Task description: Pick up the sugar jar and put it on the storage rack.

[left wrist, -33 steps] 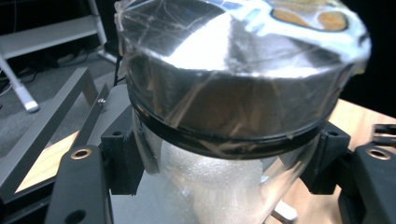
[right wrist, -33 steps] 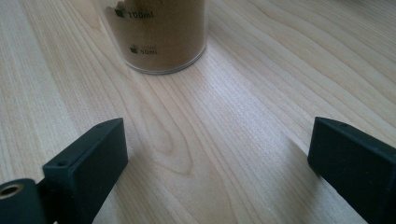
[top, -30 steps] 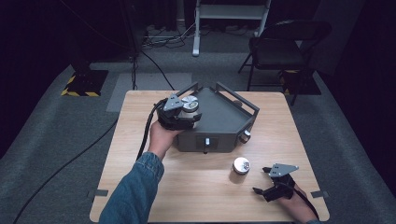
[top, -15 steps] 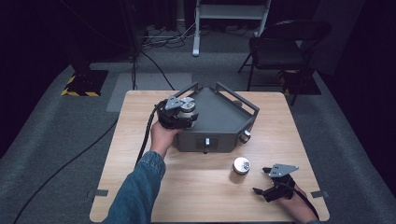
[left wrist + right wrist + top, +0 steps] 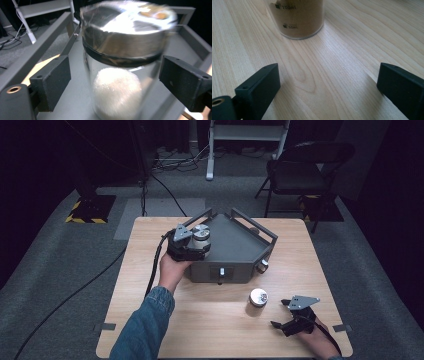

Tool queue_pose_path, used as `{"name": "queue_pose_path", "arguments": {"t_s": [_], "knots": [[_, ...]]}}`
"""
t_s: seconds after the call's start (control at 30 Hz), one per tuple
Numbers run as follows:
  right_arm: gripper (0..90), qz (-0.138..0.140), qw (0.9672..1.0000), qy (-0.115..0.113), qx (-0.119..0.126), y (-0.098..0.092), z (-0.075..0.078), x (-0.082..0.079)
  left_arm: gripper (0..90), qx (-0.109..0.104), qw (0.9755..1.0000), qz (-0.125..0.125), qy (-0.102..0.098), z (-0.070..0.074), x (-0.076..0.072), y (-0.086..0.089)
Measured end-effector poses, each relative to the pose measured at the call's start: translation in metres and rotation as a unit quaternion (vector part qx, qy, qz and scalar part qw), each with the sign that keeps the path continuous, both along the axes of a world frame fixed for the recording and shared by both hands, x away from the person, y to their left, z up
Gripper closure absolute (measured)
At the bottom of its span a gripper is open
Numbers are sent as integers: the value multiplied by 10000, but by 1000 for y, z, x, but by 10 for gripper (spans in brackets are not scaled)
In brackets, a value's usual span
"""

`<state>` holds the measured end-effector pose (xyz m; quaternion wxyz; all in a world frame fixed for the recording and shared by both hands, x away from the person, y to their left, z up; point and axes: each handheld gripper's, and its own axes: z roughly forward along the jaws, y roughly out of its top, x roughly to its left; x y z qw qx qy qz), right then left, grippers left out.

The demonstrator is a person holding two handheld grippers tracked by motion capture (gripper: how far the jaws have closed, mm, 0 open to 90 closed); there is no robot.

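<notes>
The white-filled jar (image 5: 122,62) stands between the left hand-held gripper's (image 5: 113,82) just-opened jaws, untouched. The right hand-held gripper (image 5: 328,87) gapes apart; its view shows a brown-filled jar (image 5: 297,18) on the worktop (image 5: 362,45).

We see a pale wooden surface (image 5: 150,320) at centre frame; a grey tray (image 5: 235,255) sits upper-middle, a metal-lidded jar (image 5: 258,297) lower right.

Left gripper (image 5: 192,242) jaws just opening, seemingly apart; right gripper (image 5: 286,314) jaws wide, low.
</notes>
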<state>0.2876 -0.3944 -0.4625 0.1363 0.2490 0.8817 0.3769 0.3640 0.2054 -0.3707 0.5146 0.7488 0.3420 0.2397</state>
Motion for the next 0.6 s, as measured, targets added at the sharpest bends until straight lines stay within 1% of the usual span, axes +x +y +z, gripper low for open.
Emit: {"name": "queue_pose_path", "arguments": {"t_s": [0.13,0.2,0.3,0.37,0.5,0.53,0.6], "knots": [[46,0,10000,1,0,0,0,0,64,-23,9999,38,-103,4,-18,13],[46,-1,10000,0,0,0,0,0,51,-69,9999,53,-133,4,-28,20],[46,0,10000,0,1,0,0,0,33,-60,9998,71,-166,1,-44,32],[47,0,10000,0,0,0,0,0,28,-41,9998,89,-167,-3,-55,39],[46,8,10000,1,-1,0,0,0,27,-6,9998,168,-60,-17,-72,54],[46,13,10000,2,-1,0,0,0,27,-62,9998,188,-31,-22,-76,58],[46,15,10000,0,-1,0,0,0,27,-89,9997,203,34,-32,-84,64]]}}
